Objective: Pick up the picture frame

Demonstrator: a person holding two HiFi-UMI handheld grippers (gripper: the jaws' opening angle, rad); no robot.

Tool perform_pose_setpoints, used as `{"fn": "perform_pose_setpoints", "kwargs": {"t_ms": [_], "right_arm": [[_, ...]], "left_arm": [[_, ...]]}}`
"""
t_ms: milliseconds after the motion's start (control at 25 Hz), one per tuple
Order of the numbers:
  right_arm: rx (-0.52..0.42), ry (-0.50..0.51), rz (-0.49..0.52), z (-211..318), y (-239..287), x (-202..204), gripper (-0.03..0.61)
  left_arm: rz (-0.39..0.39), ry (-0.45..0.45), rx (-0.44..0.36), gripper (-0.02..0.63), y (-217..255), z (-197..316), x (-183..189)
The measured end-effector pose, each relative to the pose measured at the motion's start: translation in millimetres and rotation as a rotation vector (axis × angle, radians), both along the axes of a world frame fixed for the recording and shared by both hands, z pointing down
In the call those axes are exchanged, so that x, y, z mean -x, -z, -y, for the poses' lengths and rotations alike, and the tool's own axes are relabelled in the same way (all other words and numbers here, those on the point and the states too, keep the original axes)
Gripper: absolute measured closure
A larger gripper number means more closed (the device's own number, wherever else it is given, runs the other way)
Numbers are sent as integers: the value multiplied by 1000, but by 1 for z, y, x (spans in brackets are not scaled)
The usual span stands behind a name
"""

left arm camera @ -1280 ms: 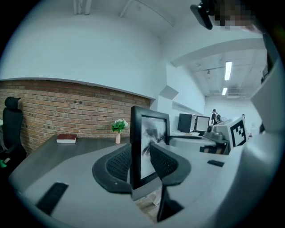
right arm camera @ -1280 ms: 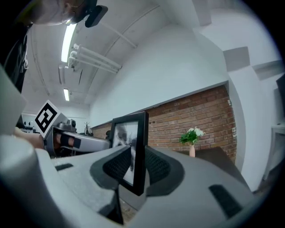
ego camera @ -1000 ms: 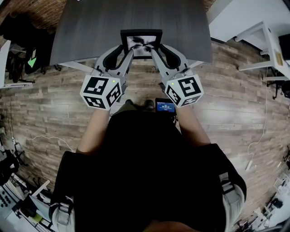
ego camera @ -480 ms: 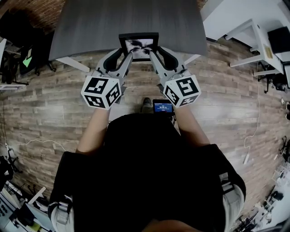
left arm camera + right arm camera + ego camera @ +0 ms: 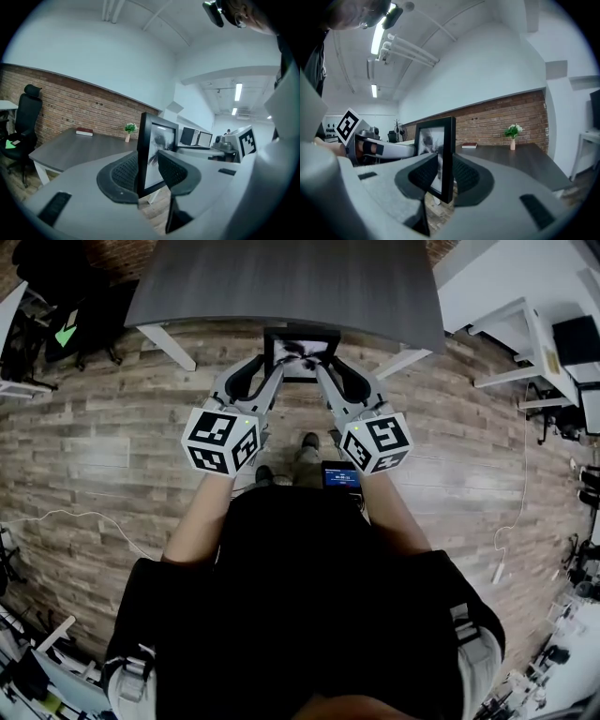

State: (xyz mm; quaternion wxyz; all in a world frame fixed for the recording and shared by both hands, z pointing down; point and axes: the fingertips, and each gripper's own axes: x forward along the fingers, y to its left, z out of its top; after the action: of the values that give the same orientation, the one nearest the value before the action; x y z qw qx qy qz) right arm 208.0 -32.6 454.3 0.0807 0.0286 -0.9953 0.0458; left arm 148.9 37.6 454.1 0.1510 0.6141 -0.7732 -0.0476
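Wood-plank floor fills most of what you see from the head view, with a red brick wall at the back of the room. Ahead of you stands the dark grey tabletop on pale legs.

You hold both tools out in front of your body, each with its marker cube toward you. Your left hand-held gripper is clamped on the left side of the picture frame, and your right hand-held gripper is clamped on its right side.

The picture frame is up in the air between them, at the tabletop's near edge, with floor planks below its lower edge.

In the left gripper view the picture frame stands upright. It has a thin black rim around a pale print with dark, smudgy shapes. One ribbed pad presses its front and the other its back.

The right gripper view shows the same grip on the opposite edge of the picture frame.

A black office chair sits off to the left. On the far side of the tabletop lie a dark red book and a little green plant in a vase.
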Motion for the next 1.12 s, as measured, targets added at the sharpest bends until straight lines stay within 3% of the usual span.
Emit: {"fn": "perform_pose_setpoints", "kwargs": {"t_ms": [200,440,640,880,1120], "right_arm": [[-2,4,-32,-33,-12,-10,477],[-9,12,-32,-30,-9,-32,485],[-23,35,5,-10,4,-43,499],[3,-4,22,35,5,-81,499],[16,5,45,54,8,-88,499]], "left_arm": [[-16,1,9,500,-15,-32,-9],[3,2,13,499,-9,-32,-35],[15,22,8,497,2,-13,-45],[31,-17,20,497,6,31,-83],[38,-26,38,497,8,49,-92]]}}
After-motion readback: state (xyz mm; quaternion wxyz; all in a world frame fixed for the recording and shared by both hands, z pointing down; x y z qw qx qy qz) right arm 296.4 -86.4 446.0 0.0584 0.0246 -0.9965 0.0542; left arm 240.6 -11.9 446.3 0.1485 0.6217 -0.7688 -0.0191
